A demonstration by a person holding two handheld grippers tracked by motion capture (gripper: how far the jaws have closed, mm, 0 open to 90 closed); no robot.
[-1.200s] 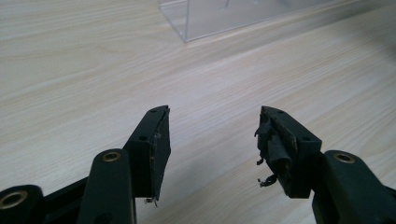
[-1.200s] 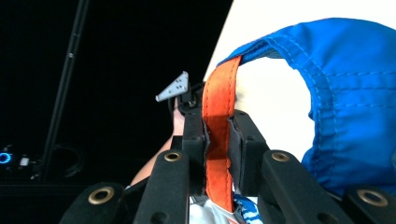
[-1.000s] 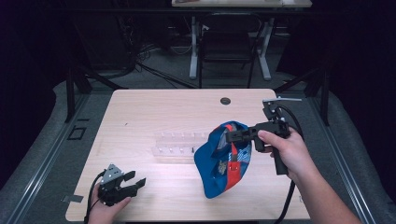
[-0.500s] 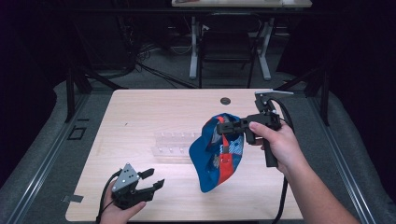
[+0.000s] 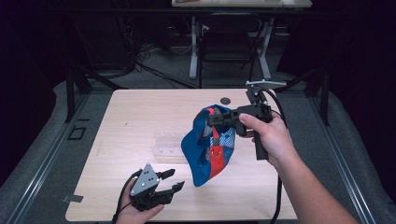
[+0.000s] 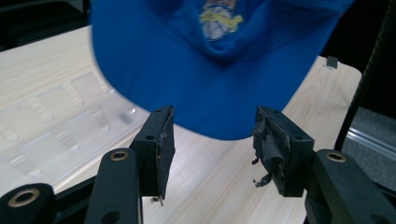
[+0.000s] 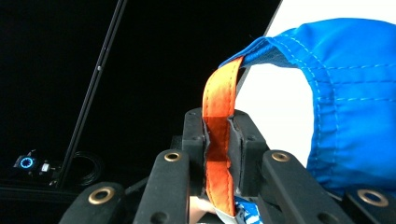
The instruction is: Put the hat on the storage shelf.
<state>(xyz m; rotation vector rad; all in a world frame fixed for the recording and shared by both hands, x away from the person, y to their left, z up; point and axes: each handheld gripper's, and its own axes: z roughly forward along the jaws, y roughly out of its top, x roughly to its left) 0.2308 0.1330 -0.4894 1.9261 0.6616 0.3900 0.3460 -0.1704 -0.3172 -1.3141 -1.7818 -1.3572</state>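
Blue cap (image 5: 205,149) hangs in air at centre of high view, just right of middle, crown opening toward camera, inner lining w/ red-orange and checked panels visible. Held by its orange strap (image 7: 218,140): in right gripper view the strap runs up between the jaws, which are pressed together on it, blue fabric arching off to upper right. Right gripper (image 5: 219,119) sits at top of cap, centre-right of high view, hand (image 5: 268,137) wrapped on its handle, cable trailing down to lower right.

Left gripper (image 5: 173,179) at lower centre-left of high view, near counter's front edge, jaws apart, nothing between them. In left gripper view cap's blue brim (image 6: 210,84) takes up upper centre, its lower edge between and beyond the two jaw tips; contact cannot be told.

Clear plastic tray (image 5: 166,143) lies on counter (image 5: 130,116) just left of cap. Small dark round object (image 5: 226,100) at counter's far edge, upper centre.
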